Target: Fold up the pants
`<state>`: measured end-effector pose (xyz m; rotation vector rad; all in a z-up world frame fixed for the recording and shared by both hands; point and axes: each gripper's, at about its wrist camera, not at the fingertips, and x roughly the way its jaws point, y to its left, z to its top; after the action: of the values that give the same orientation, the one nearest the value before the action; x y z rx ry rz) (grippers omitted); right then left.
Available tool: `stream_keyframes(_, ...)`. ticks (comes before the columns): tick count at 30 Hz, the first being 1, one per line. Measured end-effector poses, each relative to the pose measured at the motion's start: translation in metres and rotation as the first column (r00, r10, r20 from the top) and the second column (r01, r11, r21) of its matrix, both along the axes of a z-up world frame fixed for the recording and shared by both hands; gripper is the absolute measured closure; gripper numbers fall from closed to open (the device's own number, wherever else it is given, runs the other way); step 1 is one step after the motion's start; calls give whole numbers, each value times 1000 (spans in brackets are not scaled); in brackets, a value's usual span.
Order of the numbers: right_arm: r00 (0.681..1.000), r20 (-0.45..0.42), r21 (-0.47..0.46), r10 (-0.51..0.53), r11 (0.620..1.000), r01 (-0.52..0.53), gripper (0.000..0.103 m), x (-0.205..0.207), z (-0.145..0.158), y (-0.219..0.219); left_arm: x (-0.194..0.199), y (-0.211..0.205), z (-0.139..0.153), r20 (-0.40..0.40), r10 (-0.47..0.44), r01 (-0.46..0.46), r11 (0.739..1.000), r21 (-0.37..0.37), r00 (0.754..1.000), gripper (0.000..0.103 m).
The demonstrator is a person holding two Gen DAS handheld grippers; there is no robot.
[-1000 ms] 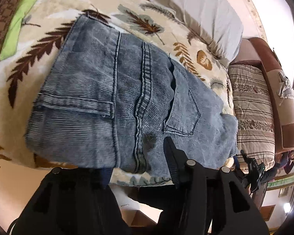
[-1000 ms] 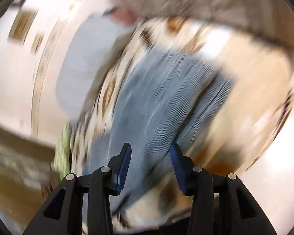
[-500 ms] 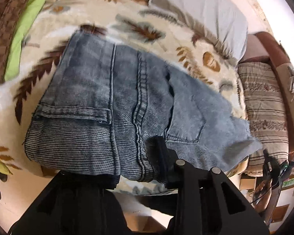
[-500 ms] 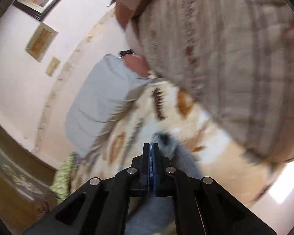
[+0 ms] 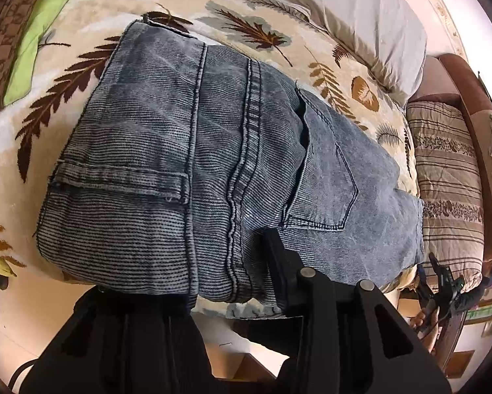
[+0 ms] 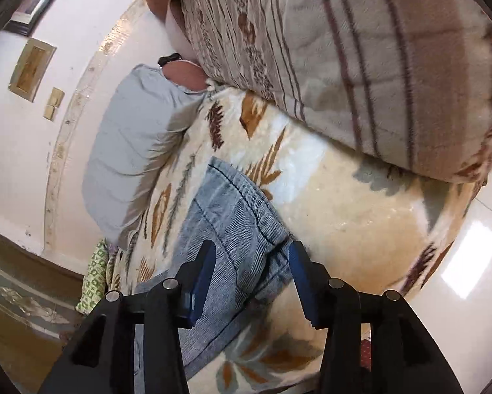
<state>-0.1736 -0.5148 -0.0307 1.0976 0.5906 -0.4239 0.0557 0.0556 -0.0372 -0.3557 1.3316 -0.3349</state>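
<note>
1. My left gripper [image 5: 232,272] sits at the near edge of the pants [image 5: 213,157]. One finger [image 5: 278,262] lies on top of the denim beside the back pocket [image 5: 324,177]; the other is hidden under the cloth, so I judge the jaws are spread around the folded edge, but I cannot tell how far they are closed or whether they truly grip.

2. My right gripper [image 6: 250,275] is wide open and holds nothing. Its blue pads [image 6: 203,275] straddle the corner of the denim just ahead, and I cannot tell whether they touch it.

3. The relation that matters: the pants lie straight ahead of both claws on the bedspread [image 5: 278,42], already doubled into a thick bundle. In the left view its long axis runs from lower left to right, across my left claw's line of reach. Each claw is at its own end, so I judge a lift or final fold would need both.

4. The denim is blue-grey, stone-washed, finely ribbed, with raised double-stitched seams and a hemmed cuff [image 5: 121,184] lying on top. I expect it to be heavy and stiff at the layered edge.

5. The bedspread is plush and cream with brown leaf prints, soft enough to give under pressure.

6. Farther off lie a smooth grey pillow [image 5: 354,16] and a striped folded blanket [image 5: 449,177].
</note>
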Motion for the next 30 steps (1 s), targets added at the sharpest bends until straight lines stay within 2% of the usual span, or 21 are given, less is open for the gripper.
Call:
stream_keyframes(2,999,-32,-6,-1,1000,1,57,11,-6,-6,2,-3,3,6,0,0,1000,14,1000,69)
stream_keyframes(3,999,-39,-14,4,1000,-4,84,16,-5,-9,2,-4,5,9,-1,0,1000,18,1000,69)
stream_keyframes(4,1000,-15,-18,9,1000,-10,94,15,-1,-12,1,-5,10,21,-2,1,1000,20,1000,69)
stream_keyframes(6,997,80,-56,9,998,-5,94,6,19,-12,-2,-5,17,50,-10,9,1000,27,999,69)
stream_keyframes(7,995,96,-106,29,994,-19,94,1,32,-9,-2,-6,19,63,-20,17,999,44,998,69)
stream_keyframes(9,997,58,-160,53,986,-43,94,-4,37,-4,-2,-9,10,52,-31,27,997,78,998,69)
stream_keyframes(11,995,-74,-151,65,986,-76,94,-4,11,-4,-1,-7,-4,18,-17,16,997,70,1000,67)
stream_keyframes(13,981,-180,-127,76,987,-100,92,-3,-16,-4,-1,-6,-6,14,-10,9,998,58,1000,66)
stream_keyframes(15,983,-175,-127,46,989,-69,88,-10,-16,-3,-2,-2,0,14,-37,37,998,48,999,66)
stream_keyframes(16,985,-171,-134,31,990,-54,83,-11,-9,-2,-3,2,6,18,-66,65,997,47,998,66)
stream_keyframes(17,985,-174,-158,17,986,-45,83,-10,0,-1,-5,7,11,25,-92,91,995,37,995,66)
stream_keyframes(19,987,-158,-217,10,975,-45,82,-15,24,2,-11,21,22,42,-127,127,992,-19,991,66)
stream_keyframes(20,989,-145,-243,13,969,-49,82,-13,34,4,-15,36,31,62,-135,139,987,-75,989,66)
stream_keyframes(21,991,-133,-270,23,961,-59,78,-11,46,7,-16,44,37,76,-133,140,986,-94,988,66)
stream_keyframes(24,984,-119,-292,133,942,-162,59,23,66,25,-4,73,54,128,-96,107,991,-82,987,66)
stream_keyframes(25,974,-128,-292,187,931,-218,58,42,68,33,7,81,56,135,-71,79,995,-59,988,62)
stream_keyframes(26,960,-136,-289,244,917,-274,58,61,69,44,19,86,56,134,-53,58,998,-34,990,51)
stream_keyframes(28,916,-145,-256,374,880,-400,58,109,65,71,48,91,47,113,-22,22,1000,8,993,48)
stream_keyframes(30,872,-130,-209,473,846,-490,58,152,59,98,69,93,34,61,-13,13,1000,-4,998,48)
